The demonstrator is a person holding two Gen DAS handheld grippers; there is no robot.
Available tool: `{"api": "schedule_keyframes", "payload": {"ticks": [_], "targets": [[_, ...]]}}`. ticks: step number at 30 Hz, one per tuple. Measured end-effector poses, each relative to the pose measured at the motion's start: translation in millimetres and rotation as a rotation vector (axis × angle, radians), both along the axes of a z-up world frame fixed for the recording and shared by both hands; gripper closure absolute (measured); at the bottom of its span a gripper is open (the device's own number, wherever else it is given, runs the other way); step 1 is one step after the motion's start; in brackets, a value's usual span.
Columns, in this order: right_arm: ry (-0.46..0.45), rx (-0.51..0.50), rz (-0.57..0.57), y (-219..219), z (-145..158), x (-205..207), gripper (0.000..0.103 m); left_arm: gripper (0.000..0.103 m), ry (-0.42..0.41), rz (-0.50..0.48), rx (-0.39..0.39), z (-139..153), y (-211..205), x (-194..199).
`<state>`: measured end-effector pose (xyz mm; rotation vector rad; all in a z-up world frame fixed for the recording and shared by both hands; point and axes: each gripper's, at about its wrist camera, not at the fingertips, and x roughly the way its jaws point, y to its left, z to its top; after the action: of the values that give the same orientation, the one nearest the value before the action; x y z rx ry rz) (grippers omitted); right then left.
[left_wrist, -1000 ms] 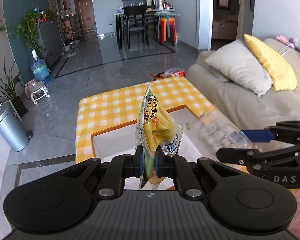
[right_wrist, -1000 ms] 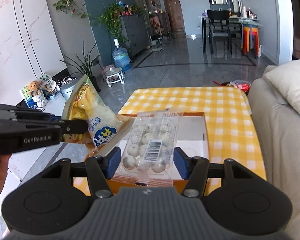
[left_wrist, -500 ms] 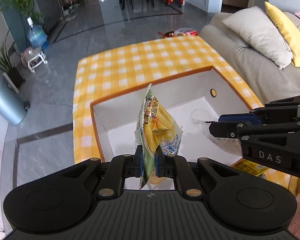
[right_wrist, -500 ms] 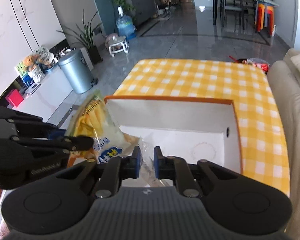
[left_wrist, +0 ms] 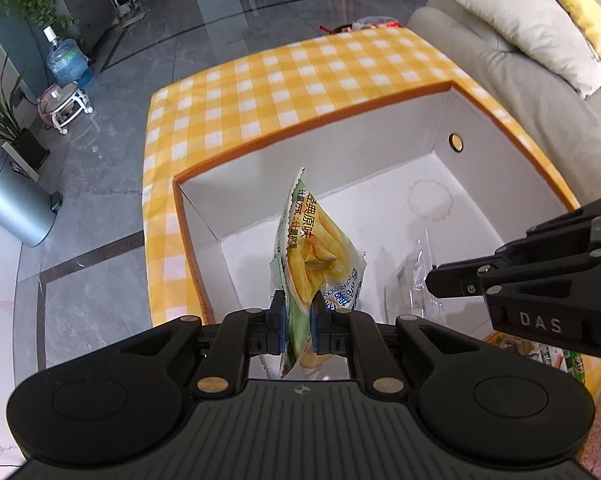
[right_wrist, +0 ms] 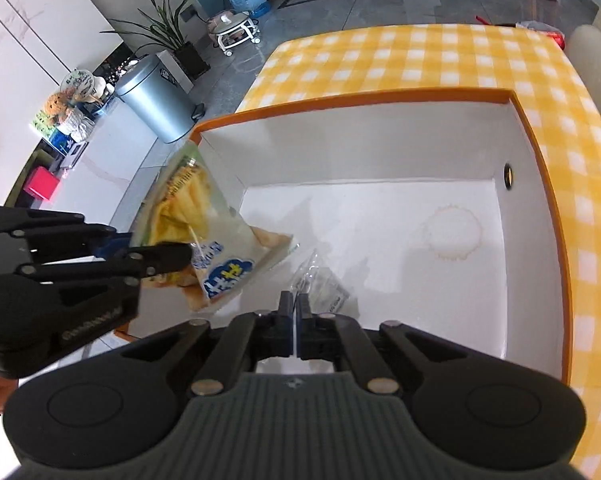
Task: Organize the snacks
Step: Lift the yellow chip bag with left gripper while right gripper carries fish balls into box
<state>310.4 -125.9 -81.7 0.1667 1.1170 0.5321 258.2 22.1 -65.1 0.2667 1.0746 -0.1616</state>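
1. The left claw (left_wrist: pixel 298 322) is clamped tight on the lower edge of a yellow snack bag (left_wrist: pixel 318 252), which stands up on edge between its blue pads.
2. That snack bag hangs over the near left part of an open white box (left_wrist: pixel 380 136) with an orange rim.
3. The right claw (right_wrist: pixel 296 320) is pinched fully together on the thin edge of a clear packet (right_wrist: pixel 318 280), whose barcode label shows just past the pads.
4. The clear packet sits low inside the box, near its near wall; whether it touches the floor of the box cannot be told.
5. In the right wrist view the snack bag lies tilted over the box's near left corner, just beside the clear packet.
6. The box rests on a worktop (left_wrist: pixel 300 76) covered by a yellow and white checked cloth.
7. A faint round stain (right_wrist: pixel 454 232) marks the box floor towards the far right.
8. A beige sofa (left_wrist: pixel 540 92) with a pale cushion stands right of the worktop; a grey bin (right_wrist: pixel 156 100) stands on the floor to its left.
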Motion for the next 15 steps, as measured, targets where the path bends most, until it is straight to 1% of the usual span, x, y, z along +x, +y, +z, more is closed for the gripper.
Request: {"api": "schedule_keyframes", "payload": {"ticks": [1, 4, 5, 7, 10, 12, 14, 15], "targets": [[-0.002, -0.002, 0.006, 2.1, 0.6, 0.6, 0.103, 0.091, 0.011, -0.002, 0.005, -3.1, -1.1, 1.7], [0.024, 0.022, 0.022, 4.6, 1.9, 3.7, 0.095, 0.091, 0.035, -0.007, 0.026, -10.1, -3.8, 5.7], [0.035, 0.019, 0.029, 5.6, 1.3, 4.7, 0.085, 0.091, 0.040, -0.008, 0.038, -12.2, -4.6, 6.6], [0.047, -0.010, 0.024, 6.0, -0.5, 5.5, 0.074, 0.091, 0.045, -0.013, 0.055, -15.5, -5.0, 8.1], [0.057, -0.009, 0.010, 2.1, -2.7, 5.9, 0.073, 0.090, 0.059, -0.017, 0.065, -19.7, -4.8, 10.5], [0.061, -0.011, 0.001, -0.9, -4.5, 7.1, 0.068, 0.090, 0.069, -0.018, 0.071, -22.7, -5.1, 12.4], [0.060, -0.022, -0.004, -3.5, -5.3, 7.5, 0.058, 0.090, 0.076, -0.017, 0.078, -25.5, -5.5, 14.8], [0.061, -0.034, -0.009, -4.2, -5.9, 8.3, 0.056, 0.090, 0.079, -0.014, 0.081, -26.7, -5.5, 16.0]]}}
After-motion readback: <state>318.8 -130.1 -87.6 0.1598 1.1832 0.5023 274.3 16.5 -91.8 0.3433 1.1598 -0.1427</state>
